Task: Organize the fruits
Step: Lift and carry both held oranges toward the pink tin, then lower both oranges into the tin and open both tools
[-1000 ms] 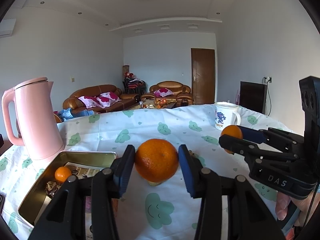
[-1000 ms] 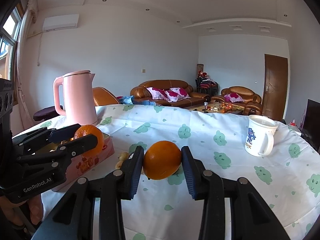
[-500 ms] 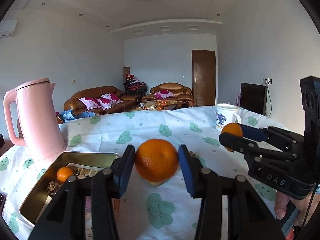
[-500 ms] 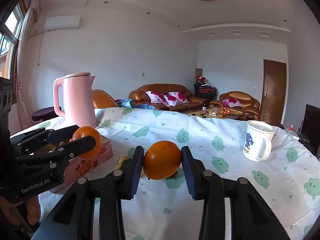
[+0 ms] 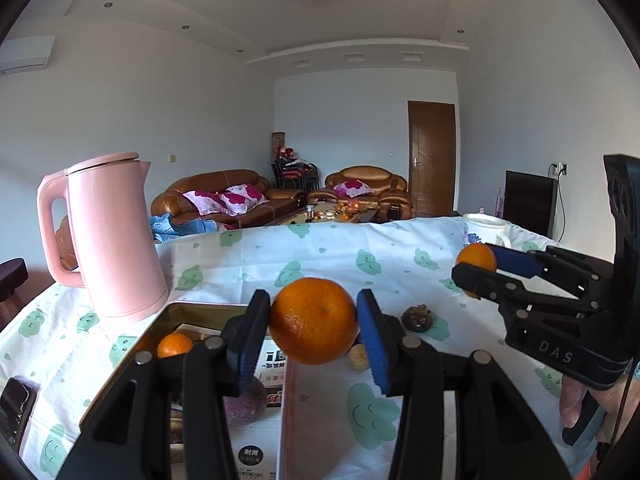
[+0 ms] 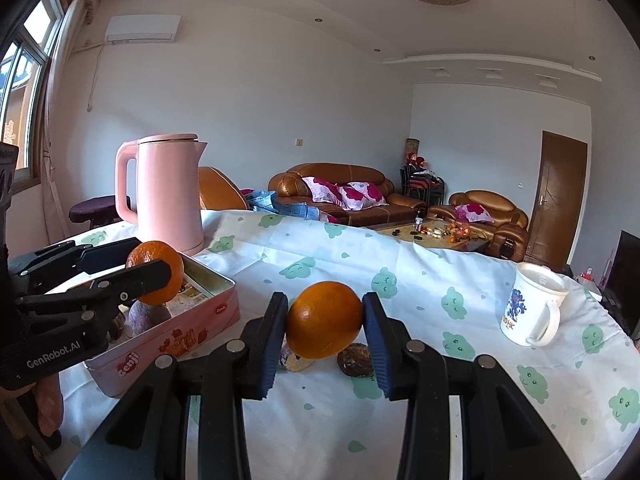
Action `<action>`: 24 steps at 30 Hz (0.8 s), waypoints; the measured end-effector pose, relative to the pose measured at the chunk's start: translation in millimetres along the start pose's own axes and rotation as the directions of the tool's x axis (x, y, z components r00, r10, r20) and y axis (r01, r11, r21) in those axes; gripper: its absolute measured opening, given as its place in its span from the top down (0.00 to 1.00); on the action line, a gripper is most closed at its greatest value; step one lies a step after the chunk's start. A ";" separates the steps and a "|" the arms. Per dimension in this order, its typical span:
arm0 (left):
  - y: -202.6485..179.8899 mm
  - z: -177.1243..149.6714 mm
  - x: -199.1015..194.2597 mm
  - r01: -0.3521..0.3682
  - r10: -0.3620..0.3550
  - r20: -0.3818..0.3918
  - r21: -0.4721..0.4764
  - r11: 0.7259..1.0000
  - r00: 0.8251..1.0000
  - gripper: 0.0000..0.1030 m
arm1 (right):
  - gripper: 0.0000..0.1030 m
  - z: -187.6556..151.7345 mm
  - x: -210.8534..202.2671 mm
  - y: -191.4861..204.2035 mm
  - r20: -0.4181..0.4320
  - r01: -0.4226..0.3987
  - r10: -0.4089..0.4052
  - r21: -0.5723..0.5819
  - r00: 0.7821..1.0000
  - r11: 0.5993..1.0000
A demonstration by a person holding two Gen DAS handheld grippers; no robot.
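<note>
Clearly both fruits are mid-carry toward the tin box (image 6: 208,280) on the table (image 6: 420,280). The left gripper (image 5: 314,322) has its jaws clenched on a mandarin (image 5: 314,320) held just over the box's edge; the right gripper (image 6: 324,322) grips an orange (image 6: 324,320) above the loose pieces beside it. Next, I judge, each must reach over the tin, descend, then release.

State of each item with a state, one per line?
Left claw: shut on a mandarin.
Right claw: shut on an orange.
Tin box: open, fruit inside.
Pink kettle: upright, lid closed.
Mug: upright.
</note>
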State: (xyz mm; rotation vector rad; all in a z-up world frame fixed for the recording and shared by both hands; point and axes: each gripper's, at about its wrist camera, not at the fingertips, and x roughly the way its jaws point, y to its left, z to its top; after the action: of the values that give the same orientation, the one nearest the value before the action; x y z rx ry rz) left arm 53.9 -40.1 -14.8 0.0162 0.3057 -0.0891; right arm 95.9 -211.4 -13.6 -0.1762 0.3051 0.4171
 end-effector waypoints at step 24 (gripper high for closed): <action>93.0 -4.4 2.8 -0.172 0.165 -0.095 -0.073 0.982 0.982 0.55 | 0.61 46.5 53.4 71.2 -0.037 -0.104 0.100 -0.118 0.994 0.988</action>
State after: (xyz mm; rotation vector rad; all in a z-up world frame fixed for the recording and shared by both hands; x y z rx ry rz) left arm 63.7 52.3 -19.6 -0.0346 0.3954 0.0925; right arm 124.1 -116.9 5.2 -0.2859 0.3204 0.5348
